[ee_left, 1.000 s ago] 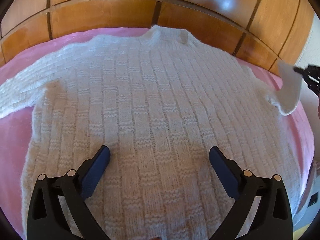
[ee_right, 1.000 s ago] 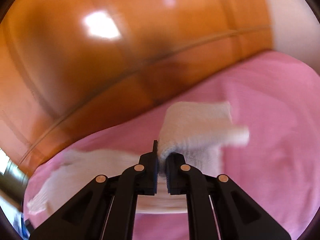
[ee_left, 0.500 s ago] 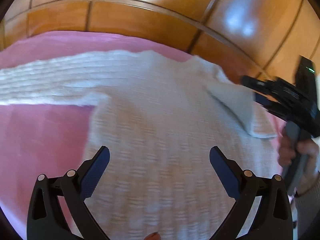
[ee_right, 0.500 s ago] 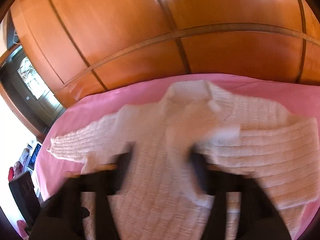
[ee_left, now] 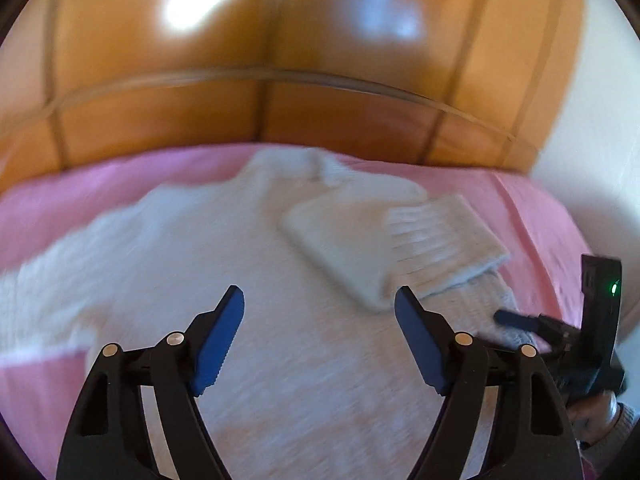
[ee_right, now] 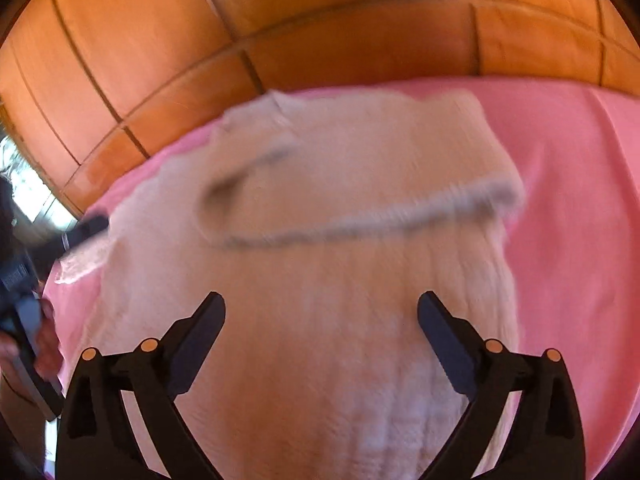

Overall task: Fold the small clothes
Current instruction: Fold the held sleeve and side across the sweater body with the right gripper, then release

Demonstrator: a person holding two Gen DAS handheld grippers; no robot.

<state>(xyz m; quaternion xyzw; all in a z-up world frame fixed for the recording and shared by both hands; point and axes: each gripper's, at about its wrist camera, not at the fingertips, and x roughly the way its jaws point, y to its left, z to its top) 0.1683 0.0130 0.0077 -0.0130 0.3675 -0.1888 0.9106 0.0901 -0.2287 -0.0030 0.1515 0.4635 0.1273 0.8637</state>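
Observation:
A white knitted sweater [ee_left: 224, 264] lies flat on a pink bedsheet [ee_left: 100, 184]. Its right sleeve [ee_left: 384, 236] lies folded across the chest, cuff toward the right. The left sleeve [ee_left: 36, 304] still stretches out to the left. My left gripper [ee_left: 319, 340] is open and empty above the sweater's lower body. My right gripper [ee_right: 321, 336] is open and empty above the sweater [ee_right: 320, 320], with the folded sleeve [ee_right: 360, 176] ahead of it. The right gripper also shows at the right edge of the left wrist view [ee_left: 520, 320]. Both views are motion-blurred.
A glossy wooden headboard [ee_left: 280, 80] runs behind the bed. A white wall [ee_left: 600, 160] stands to the right. The other hand-held gripper [ee_right: 24, 280] shows at the left edge of the right wrist view. Pink sheet [ee_right: 568, 200] lies bare to the sweater's right.
My right gripper carried the right sleeve over the chest, let it go and opened. It has drawn back toward the hem. The left gripper swung its view to the right.

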